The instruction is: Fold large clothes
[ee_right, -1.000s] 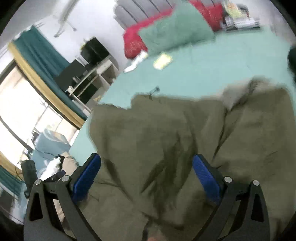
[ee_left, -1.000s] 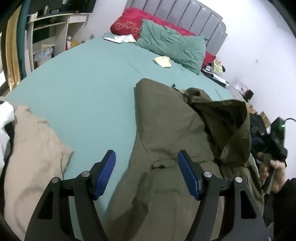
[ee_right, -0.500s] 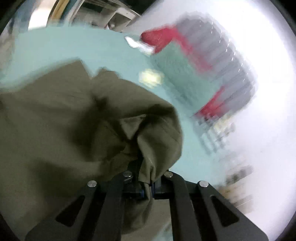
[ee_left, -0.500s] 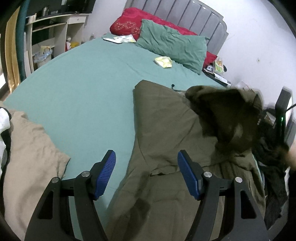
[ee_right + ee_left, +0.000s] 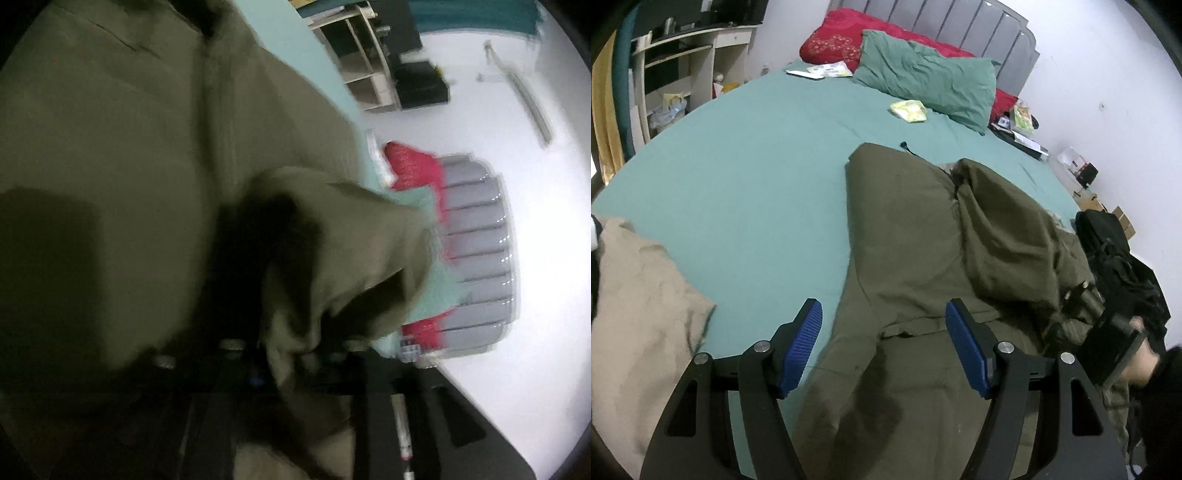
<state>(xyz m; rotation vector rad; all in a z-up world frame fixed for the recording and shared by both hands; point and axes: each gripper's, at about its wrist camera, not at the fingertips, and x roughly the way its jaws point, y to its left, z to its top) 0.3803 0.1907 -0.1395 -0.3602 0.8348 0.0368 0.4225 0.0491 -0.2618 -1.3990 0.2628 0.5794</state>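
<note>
Olive garment [image 5: 916, 236] spread on a teal bed [image 5: 746, 177], one fold in the right gripper [image 5: 291, 365].

The left gripper [image 5: 882, 347] hangs above the garment's near part, jaws wide and holding nothing. In the blurred, dark right wrist view a bunch of the olive cloth sits between the right jaws as they open; whether the pads press on it I cannot tell. Around the garment: a beige cloth [image 5: 639, 314] at the near left, a green pillow [image 5: 927, 77] and a red pillow [image 5: 834, 40] by the grey headboard [image 5: 960, 29], a yellow packet [image 5: 908, 110], papers [image 5: 820, 70], a black heap [image 5: 1123, 266] at the right edge, and shelves [image 5: 679, 62] at left. No writing is readable.
</note>
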